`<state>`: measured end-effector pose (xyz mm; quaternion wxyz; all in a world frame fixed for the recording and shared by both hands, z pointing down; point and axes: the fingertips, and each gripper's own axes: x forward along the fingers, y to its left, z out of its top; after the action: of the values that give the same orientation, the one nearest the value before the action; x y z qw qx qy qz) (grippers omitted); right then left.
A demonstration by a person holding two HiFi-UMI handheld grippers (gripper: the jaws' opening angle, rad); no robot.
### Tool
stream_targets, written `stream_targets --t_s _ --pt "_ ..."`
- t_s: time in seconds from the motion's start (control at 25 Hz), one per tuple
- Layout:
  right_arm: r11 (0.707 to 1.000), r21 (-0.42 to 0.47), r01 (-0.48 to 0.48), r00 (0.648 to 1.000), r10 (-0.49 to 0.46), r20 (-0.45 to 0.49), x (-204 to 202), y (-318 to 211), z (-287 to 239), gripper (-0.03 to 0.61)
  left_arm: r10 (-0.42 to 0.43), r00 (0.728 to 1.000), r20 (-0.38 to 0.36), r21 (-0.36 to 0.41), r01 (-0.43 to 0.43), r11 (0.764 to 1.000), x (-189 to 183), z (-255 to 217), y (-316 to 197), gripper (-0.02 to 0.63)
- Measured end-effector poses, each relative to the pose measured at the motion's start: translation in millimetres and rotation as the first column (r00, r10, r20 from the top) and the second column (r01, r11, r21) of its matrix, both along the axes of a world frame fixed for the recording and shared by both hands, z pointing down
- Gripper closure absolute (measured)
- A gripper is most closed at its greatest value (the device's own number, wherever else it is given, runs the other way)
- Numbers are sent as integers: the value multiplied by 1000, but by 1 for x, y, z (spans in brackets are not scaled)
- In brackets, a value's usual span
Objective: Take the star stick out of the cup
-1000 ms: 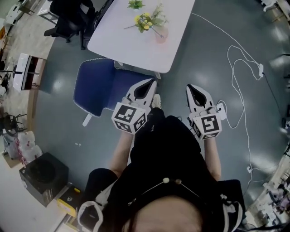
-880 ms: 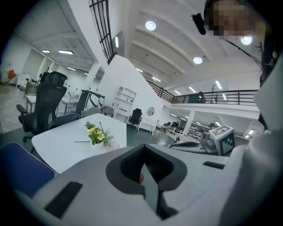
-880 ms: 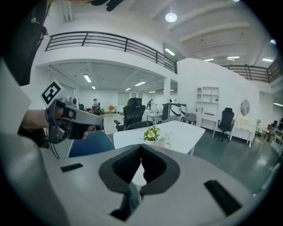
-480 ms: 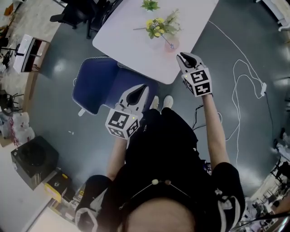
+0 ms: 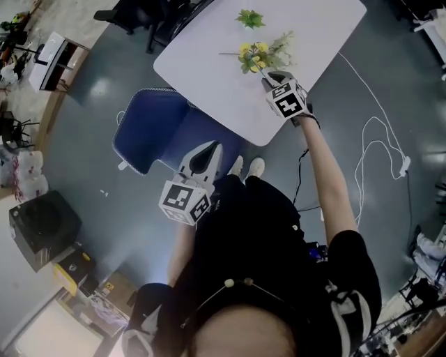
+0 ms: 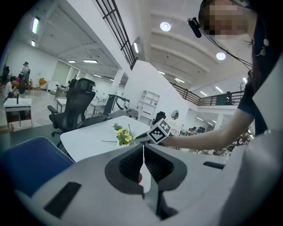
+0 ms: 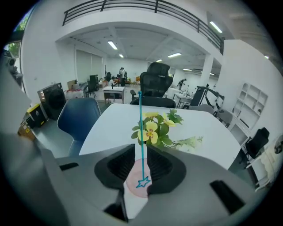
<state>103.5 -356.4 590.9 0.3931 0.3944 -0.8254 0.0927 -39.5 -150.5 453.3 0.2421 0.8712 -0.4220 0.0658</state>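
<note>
A thin teal star stick point(image 7: 141, 128) stands in a pink cup point(image 7: 131, 185) on the white table point(image 5: 209, 63), its star point(image 7: 143, 182) low in the right gripper view. My right gripper point(image 7: 141, 148) reaches over the table's near edge point(image 5: 270, 77). Its jaws stand a little apart on either side of the stick, and the gap is wider than the stick. Yellow flowers point(image 7: 152, 130) rise just behind the cup. My left gripper point(image 5: 212, 146) hangs shut and empty beside my body, over the blue chair point(image 5: 150, 132). Its jaws meet point(image 6: 143, 148).
A loose green sprig point(image 5: 249, 17) lies farther back on the table. A black office chair point(image 7: 157, 84) stands behind the table. A white cable point(image 5: 380, 139) trails on the floor at right, and a black box point(image 5: 42, 226) sits at left.
My right gripper rose from beside my waist and reached forward to the cup on the table, its jaws parting around the stick. The left gripper stayed low by the blue chair.
</note>
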Motion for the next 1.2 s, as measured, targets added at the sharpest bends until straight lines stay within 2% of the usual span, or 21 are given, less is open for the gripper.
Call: stream_targets --t_s 0.24,0.36,0.44,0.56,0.8,1.0,1.12,1.2 --pt "997 -32 64 994 -66 -84 -5 -8 17 497 -72 997 12 -16 73 997 -9 2 -1 612" --pt "998 -29 64 992 -67 -104 -4 -11 24 516 -104 995 9 -21 104 994 -14 4 -3 612" --pt "998 -17 57 992 -58 -115 -1 -13 24 551 -116 993 10 -21 116 993 -15 5 -4 612" --pt "999 -5 49 994 -49 -101 1 -14 20 552 -120 993 14 -21 120 993 -14 6 -4 612" --pt "999 33 -14 1000 14 12 8 -14 -4 555 -87 996 17 -19 87 996 -1 6 -9 612" --pt "996 53 -72 991 65 118 22 -10 -18 556 -41 999 20 7 41 999 13 2 -18 612" --pt "990 57 -128 967 112 228 32 -4 -31 557 -19 1000 22 21 19 1000 19 0 -22 612" --pt "983 59 -174 934 146 326 39 0 -45 557 -5 1000 24 28 4 1000 24 -1 -24 612"
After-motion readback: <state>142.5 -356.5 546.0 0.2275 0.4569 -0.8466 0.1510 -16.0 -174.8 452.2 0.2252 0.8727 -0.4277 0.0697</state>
